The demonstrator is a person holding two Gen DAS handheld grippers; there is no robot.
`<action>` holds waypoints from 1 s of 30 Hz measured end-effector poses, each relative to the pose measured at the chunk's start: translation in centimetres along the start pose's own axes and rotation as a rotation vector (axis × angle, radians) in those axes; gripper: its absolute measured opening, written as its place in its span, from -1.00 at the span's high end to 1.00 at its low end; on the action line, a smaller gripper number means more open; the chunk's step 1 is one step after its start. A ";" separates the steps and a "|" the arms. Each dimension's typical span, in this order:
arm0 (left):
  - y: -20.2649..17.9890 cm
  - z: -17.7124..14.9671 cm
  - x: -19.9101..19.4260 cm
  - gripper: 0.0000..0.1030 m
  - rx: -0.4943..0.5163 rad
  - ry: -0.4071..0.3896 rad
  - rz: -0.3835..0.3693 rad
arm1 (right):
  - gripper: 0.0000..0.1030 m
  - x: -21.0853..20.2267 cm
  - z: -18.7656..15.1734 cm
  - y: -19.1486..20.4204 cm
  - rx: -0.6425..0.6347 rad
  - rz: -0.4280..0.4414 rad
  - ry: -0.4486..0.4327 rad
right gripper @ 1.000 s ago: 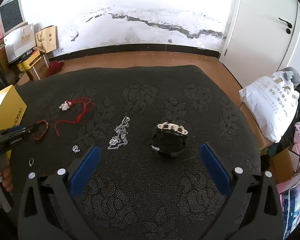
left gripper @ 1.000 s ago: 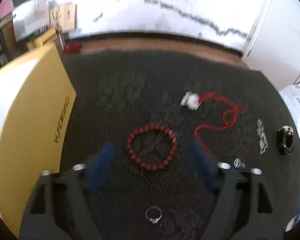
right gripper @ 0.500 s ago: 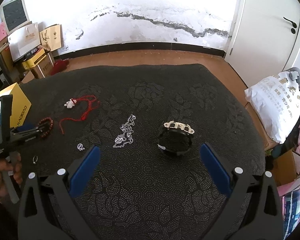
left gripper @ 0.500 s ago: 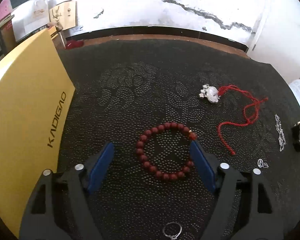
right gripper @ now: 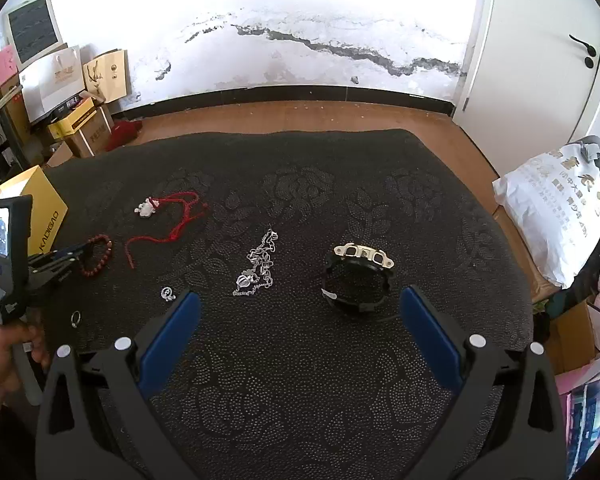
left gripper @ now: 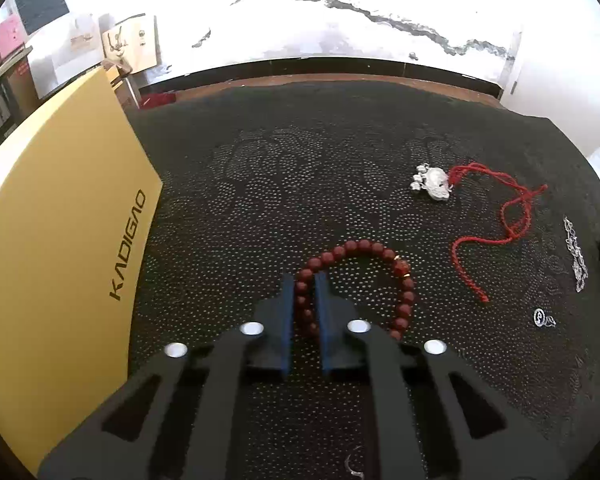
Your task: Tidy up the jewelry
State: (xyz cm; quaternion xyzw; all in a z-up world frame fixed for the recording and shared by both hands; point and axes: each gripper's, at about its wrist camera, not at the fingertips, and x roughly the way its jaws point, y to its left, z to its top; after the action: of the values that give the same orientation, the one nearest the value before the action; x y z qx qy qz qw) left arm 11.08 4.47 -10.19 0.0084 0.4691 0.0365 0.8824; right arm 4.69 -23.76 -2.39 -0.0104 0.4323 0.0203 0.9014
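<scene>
Furthest left stands the yellow box (left gripper: 60,240), just beside my left claw (left gripper: 304,280); I take it to be where the jewelry goes, though I cannot see an opening from here. My left claw is clamped on the near-left arc of the red bead bracelet (left gripper: 364,280), which lies flat on the dark patterned table (left gripper: 260,184). Only a few beads sit between the pads, so as I lift, the elastic could roll them out and the bracelet would drop, or the loose far side could drag across the textured cloth and tug free.

Just behind my left claw lies a small ring (right gripper: 75,317); pulling back low could sweep it away. Further right, the red cord (left gripper: 508,216) with its silver pendant (left gripper: 432,184) trails near the bracelet without touching it; a wide swing might snag that cord.

Then come the small silver charm (right gripper: 167,293), the silver chain (right gripper: 260,264) and the black watch (right gripper: 358,280). My right claw (right gripper: 296,328) hovers with its fingers spread wide, holding nothing; if lowered carelessly it could scatter the chain.
</scene>
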 end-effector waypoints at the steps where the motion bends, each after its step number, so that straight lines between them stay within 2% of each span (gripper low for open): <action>1: -0.1 0.0 0.0 0.86 0.008 0.001 0.004 | -0.88 0.1 0.0 0.0 0.001 0.001 0.003; 5: -1.2 -0.2 -0.2 0.86 0.046 0.001 0.050 | -0.88 0.4 0.0 0.2 0.001 0.005 0.015; 8: -1.1 -0.2 -0.6 0.86 0.037 0.011 0.055 | -0.88 0.6 -0.1 0.1 0.001 0.001 0.019; 15: -1.5 1.0 -4.5 0.86 0.046 -0.048 0.085 | -0.88 0.9 -0.1 0.2 0.001 -0.007 0.022; 23: -1.4 1.7 -9.5 0.86 0.051 -0.111 0.051 | -0.88 2.0 -0.4 -0.1 0.014 -0.011 0.039; 27: -0.7 1.9 -10.7 0.86 0.055 -0.125 0.047 | -0.88 3.3 -1.0 0.5 -0.017 -0.026 0.060; 30: -0.4 1.9 -11.0 0.86 0.049 -0.121 0.032 | -0.88 5.1 -1.5 0.3 -0.005 -0.023 0.109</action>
State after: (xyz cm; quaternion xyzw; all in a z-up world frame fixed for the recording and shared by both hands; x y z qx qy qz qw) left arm 6.51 3.26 -0.03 0.0398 0.4154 0.0382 0.9080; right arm 6.71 -23.32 -7.25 -0.0189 0.4806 0.0103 0.8767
